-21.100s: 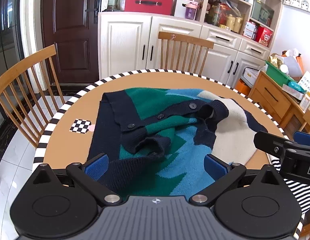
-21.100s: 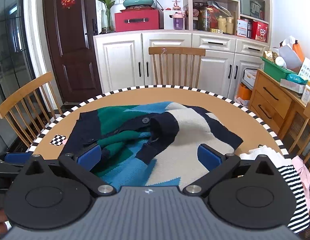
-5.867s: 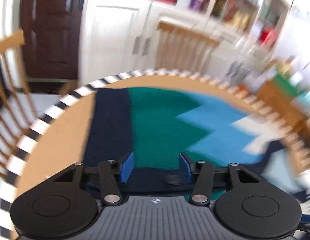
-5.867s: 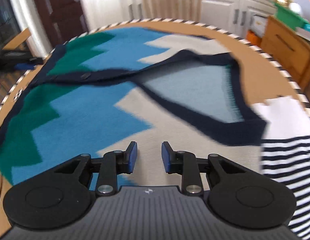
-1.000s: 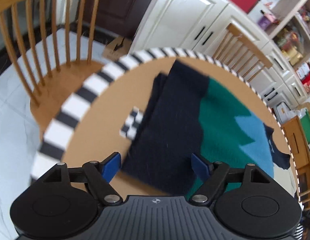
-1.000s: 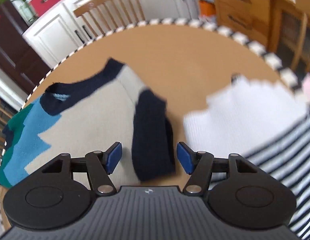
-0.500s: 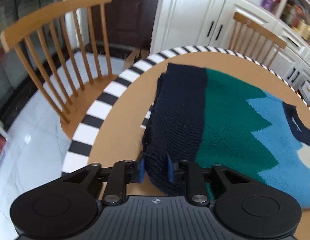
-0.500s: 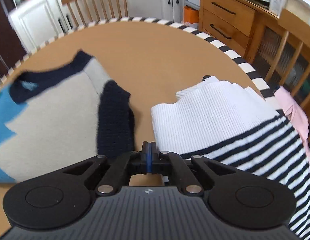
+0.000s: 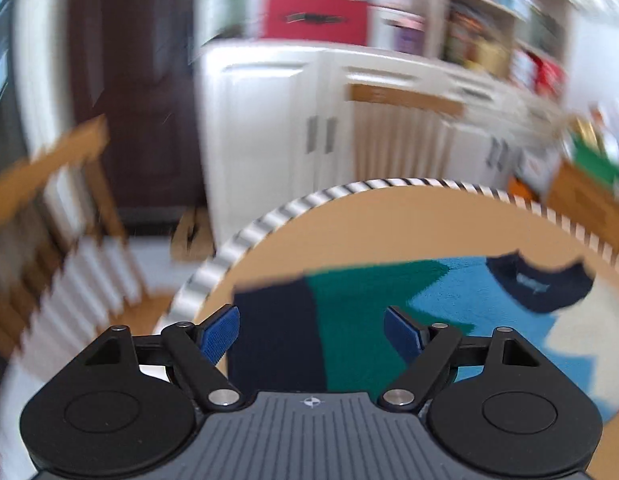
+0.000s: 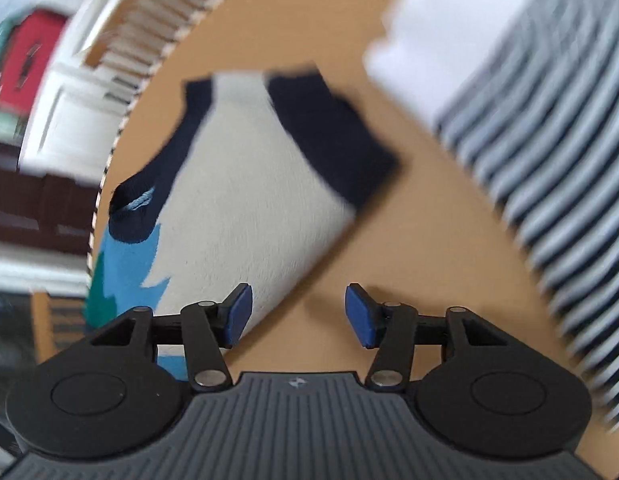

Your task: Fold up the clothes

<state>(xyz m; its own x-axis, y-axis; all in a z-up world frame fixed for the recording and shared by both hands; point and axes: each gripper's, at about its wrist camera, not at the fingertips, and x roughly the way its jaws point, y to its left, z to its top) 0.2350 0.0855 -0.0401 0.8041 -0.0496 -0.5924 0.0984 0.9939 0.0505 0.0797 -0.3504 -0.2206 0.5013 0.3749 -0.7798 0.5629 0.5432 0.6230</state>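
A knitted cardigan point(image 9: 361, 320) in navy, green, light blue and cream lies flat on the round wooden table point(image 9: 349, 232). My left gripper point(image 9: 311, 334) hovers above its navy and green end, jaws opening wide, pads not touching the cloth. In the right wrist view the cardigan's cream part point(image 10: 249, 184) and navy cuff point(image 10: 341, 128) lie ahead. My right gripper point(image 10: 299, 316) hangs over the cardigan's edge and bare table, jaws opening with nothing gripped. Both views are blurred by motion.
A folded white and navy striped garment point(image 10: 529, 100) lies on the table to the right. Wooden chairs point(image 9: 61, 208) stand round the table, with white cabinets point(image 9: 309, 120) and a dark door point(image 9: 141, 100) behind. The table rim point(image 9: 237, 240) is striped black and white.
Both grippers were closed half a second ago, the left on the cardigan's navy edge, and now stand open. The left has risen and both have rolled, tilting the views.
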